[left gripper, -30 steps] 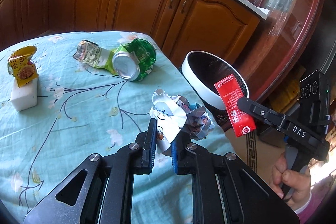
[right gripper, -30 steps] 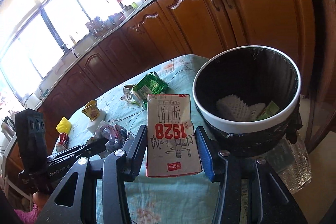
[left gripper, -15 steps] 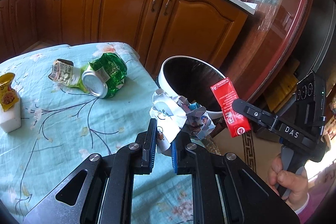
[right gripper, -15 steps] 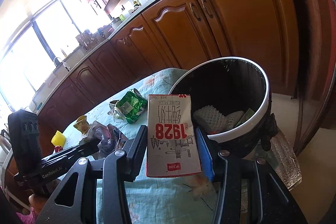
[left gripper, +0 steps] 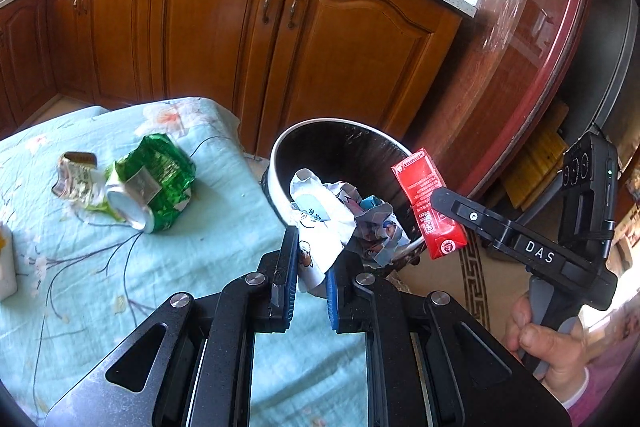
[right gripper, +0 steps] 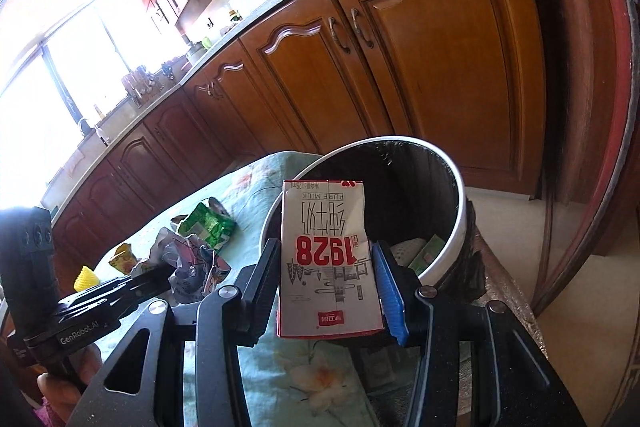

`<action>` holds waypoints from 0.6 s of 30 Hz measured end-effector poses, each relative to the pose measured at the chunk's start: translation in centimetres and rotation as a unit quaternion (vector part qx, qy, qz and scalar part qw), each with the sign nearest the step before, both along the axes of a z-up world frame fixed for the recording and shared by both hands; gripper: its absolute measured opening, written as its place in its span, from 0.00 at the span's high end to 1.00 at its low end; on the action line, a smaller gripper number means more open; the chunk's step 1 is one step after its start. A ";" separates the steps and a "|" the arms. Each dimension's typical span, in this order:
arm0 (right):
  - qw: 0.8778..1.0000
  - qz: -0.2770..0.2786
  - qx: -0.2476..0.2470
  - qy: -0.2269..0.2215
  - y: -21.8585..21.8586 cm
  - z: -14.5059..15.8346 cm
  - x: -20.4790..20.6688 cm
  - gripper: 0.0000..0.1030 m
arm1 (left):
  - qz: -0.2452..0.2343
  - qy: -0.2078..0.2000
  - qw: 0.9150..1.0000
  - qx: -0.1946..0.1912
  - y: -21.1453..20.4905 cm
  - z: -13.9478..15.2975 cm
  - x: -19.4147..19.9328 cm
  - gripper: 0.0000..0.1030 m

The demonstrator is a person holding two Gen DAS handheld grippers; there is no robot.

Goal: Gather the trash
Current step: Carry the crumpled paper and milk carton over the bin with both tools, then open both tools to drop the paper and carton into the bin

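Note:
My left gripper [left gripper: 312,259] is shut on a crumpled paper wrapper [left gripper: 340,215] and holds it at the near rim of the white-rimmed black trash bin [left gripper: 280,151]. My right gripper [right gripper: 326,267] is shut on a red and white milk carton [right gripper: 326,259], held in front of the bin [right gripper: 460,195]; the carton also shows in the left wrist view [left gripper: 428,203]. White foam and a green scrap lie inside the bin. A crushed green can [left gripper: 152,183] and a flattened wrapper [left gripper: 76,175] lie on the table.
The table has a light blue flowered cloth [left gripper: 120,287]. A yellow snack packet [right gripper: 126,257] and a yellow object [right gripper: 86,277] lie farther back. Wooden kitchen cabinets [left gripper: 224,27] stand behind the bin, and a glass-fronted cabinet [left gripper: 520,27] stands to its right.
Both grippers have moved toward the bin with their loads. The wrapper now hangs at the bin's rim and the carton is closer to the opening.

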State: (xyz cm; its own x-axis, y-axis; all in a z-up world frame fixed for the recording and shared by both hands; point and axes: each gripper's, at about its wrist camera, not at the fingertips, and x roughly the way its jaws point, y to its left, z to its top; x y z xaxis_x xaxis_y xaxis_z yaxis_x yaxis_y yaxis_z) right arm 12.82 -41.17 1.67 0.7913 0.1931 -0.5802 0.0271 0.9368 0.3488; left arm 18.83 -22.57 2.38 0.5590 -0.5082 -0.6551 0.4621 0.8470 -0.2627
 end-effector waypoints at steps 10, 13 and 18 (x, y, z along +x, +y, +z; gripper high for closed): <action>1.000 -0.013 -0.008 0.009 -1.6 -0.3 2.3 0.54 | -0.010 0.004 1.000 0.017 -3.0 -0.1 2.9 0.89; 1.000 -0.017 -0.008 0.013 -2.1 -0.5 2.7 0.54 | -0.014 0.007 1.000 0.023 -3.8 -0.4 3.5 0.89; 1.000 -0.021 -0.010 0.021 -2.8 -0.8 3.6 0.54 | -0.020 0.016 0.999 0.033 -4.8 -1.1 4.3 0.89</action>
State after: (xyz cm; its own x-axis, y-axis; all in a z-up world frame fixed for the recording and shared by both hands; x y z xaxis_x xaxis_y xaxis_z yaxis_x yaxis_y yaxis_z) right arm 16.41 -44.00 0.90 0.7737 0.1482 -0.6160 0.0810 0.9411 0.3282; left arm 23.18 -27.36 1.28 0.5173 -0.4845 -0.7054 0.4873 0.8444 -0.2226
